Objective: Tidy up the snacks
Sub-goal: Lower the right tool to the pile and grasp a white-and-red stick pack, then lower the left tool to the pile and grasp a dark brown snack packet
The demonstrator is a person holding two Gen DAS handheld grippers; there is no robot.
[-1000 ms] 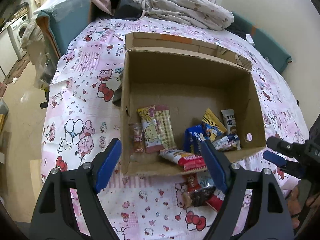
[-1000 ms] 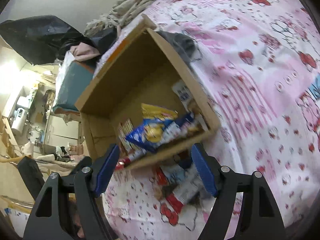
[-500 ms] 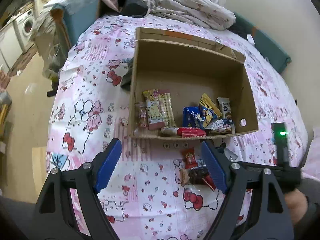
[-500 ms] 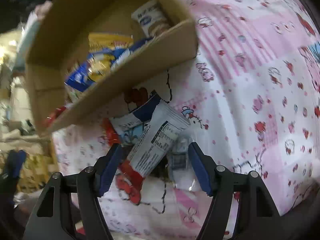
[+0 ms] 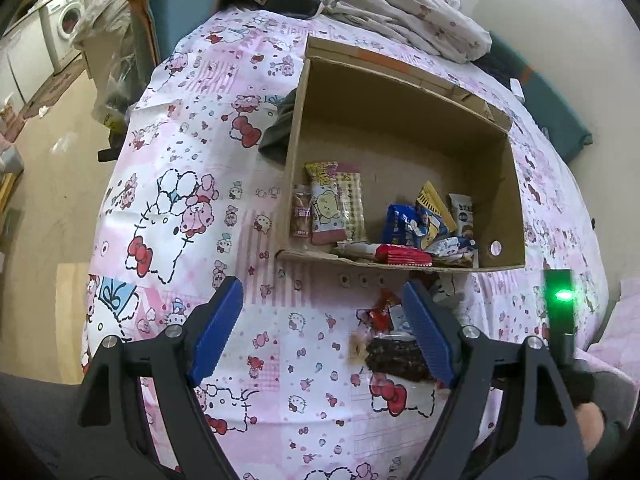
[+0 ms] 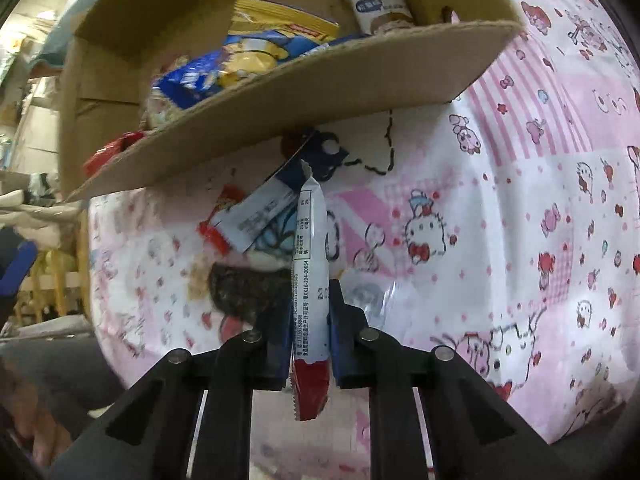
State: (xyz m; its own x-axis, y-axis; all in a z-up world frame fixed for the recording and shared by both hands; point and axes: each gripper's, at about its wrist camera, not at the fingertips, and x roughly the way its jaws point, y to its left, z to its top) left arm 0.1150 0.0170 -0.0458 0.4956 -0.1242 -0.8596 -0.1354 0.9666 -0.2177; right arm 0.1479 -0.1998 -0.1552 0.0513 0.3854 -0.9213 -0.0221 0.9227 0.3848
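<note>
A cardboard box (image 5: 516,200) lies on the pink cartoon bedsheet with several snack packets (image 5: 416,224) inside. More loose packets (image 5: 384,312) lie on the sheet just in front of its near wall (image 6: 304,92). My right gripper (image 6: 310,320) is shut on a white packet with a red end (image 6: 310,264), pinching it edge-on above a dark snack bag (image 6: 244,288). My left gripper (image 5: 320,328) hangs open over bare sheet, left of the loose pile, nothing between its blue fingers (image 5: 216,328).
A crumpled blanket (image 5: 400,16) and a dark garment (image 5: 280,128) lie behind and left of the box. The bed's edge drops to the floor on the left, with a washing machine (image 5: 68,20) beyond. The right gripper's body with a green light (image 5: 560,304) stands at right.
My right gripper came down from the box onto the loose pile and shut on the white and red packet. My left gripper drew back from the box, staying open.
</note>
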